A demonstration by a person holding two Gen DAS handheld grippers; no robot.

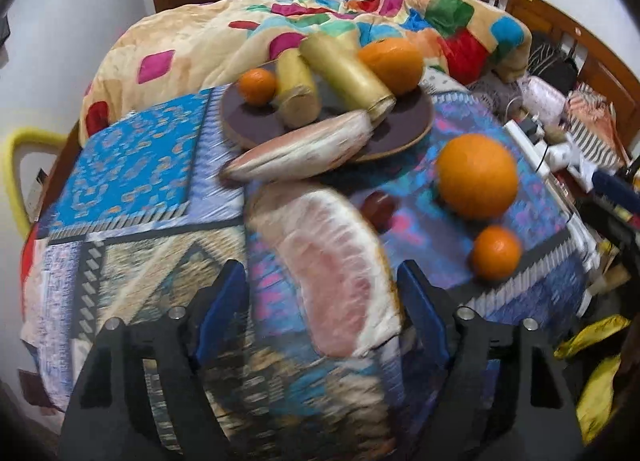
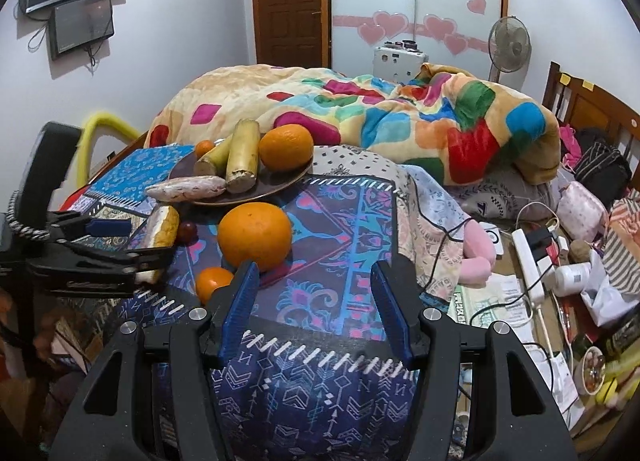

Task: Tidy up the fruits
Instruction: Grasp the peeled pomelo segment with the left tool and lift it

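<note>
Our left gripper [image 1: 320, 301] has its fingers spread around a pomelo wedge [image 1: 332, 265]; whether the pads touch it yet we cannot tell, the view is motion-blurred. The right gripper [image 2: 316, 301] hangs spread and empty, with a big orange [image 2: 255, 235] just ahead of its left finger and a small orange [image 2: 212, 281] beside that finger. Risks: the wedge is soft and curved, so a hard squeeze could crush it and a weak one could let it slip. The brown plate [image 1: 404, 129] ahead is crowded with two yellow stalks [image 1: 344, 73], two oranges, and a second wedge [image 1: 300, 149] overhanging its near rim, so a nudge could tip that off. A small dark red fruit [image 1: 380, 207] sits just ahead-right of the wedge and could roll. The surface is soft patterned cloth [image 2: 340, 217] on a bed, uneven, so round fruit may wander. Behind are a bright quilt [image 2: 400, 113], a fan [image 2: 510, 45] and a door; clutter and cables are to the right.
</note>
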